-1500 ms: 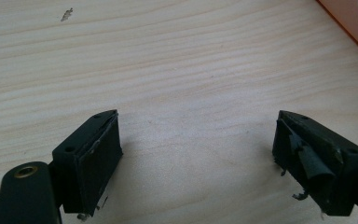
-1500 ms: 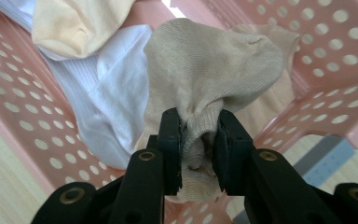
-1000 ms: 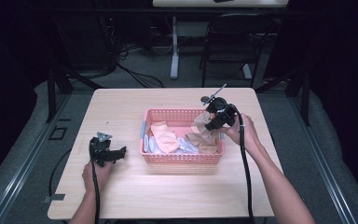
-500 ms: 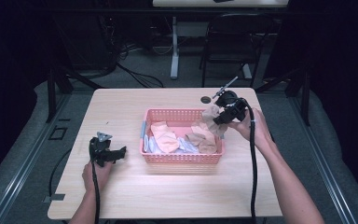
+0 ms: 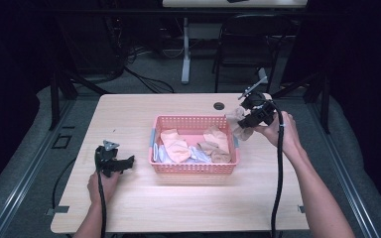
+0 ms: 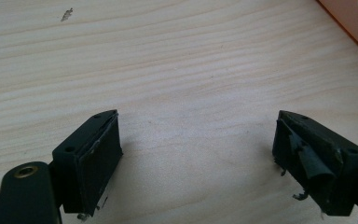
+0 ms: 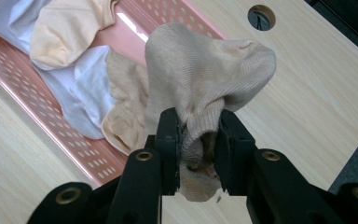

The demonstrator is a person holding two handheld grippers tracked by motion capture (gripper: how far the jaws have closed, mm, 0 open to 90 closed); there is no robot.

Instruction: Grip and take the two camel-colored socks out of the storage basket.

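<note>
A pink perforated basket (image 5: pixel 193 167) sits mid-table with several socks in it, peach, tan and white (image 5: pixel 176 145). My right gripper (image 5: pixel 244 120) hangs just past the basket's right rim, shut on a beige sock (image 7: pixel 200 79) that bunches between its jaws above the table. The right gripper view looks down on the basket (image 7: pixel 65 140) and the loose socks (image 7: pixel 65 28) beneath. My left gripper (image 5: pixel 127 161) rests on the bare wood at the left of the basket, jaws wide open with nothing between them (image 6: pixel 198 158).
A round cable hole (image 5: pixel 219 105) is in the tabletop behind the basket, also near the held sock (image 7: pixel 261 16). The wooden table (image 5: pixel 178 208) has bare room in front and on both sides. A dark chair (image 5: pixel 243 44) stands beyond the far edge.
My right gripper has lifted the beige sock out of the basket and carried it up and to the right, past the rim. The left gripper has kept still.
</note>
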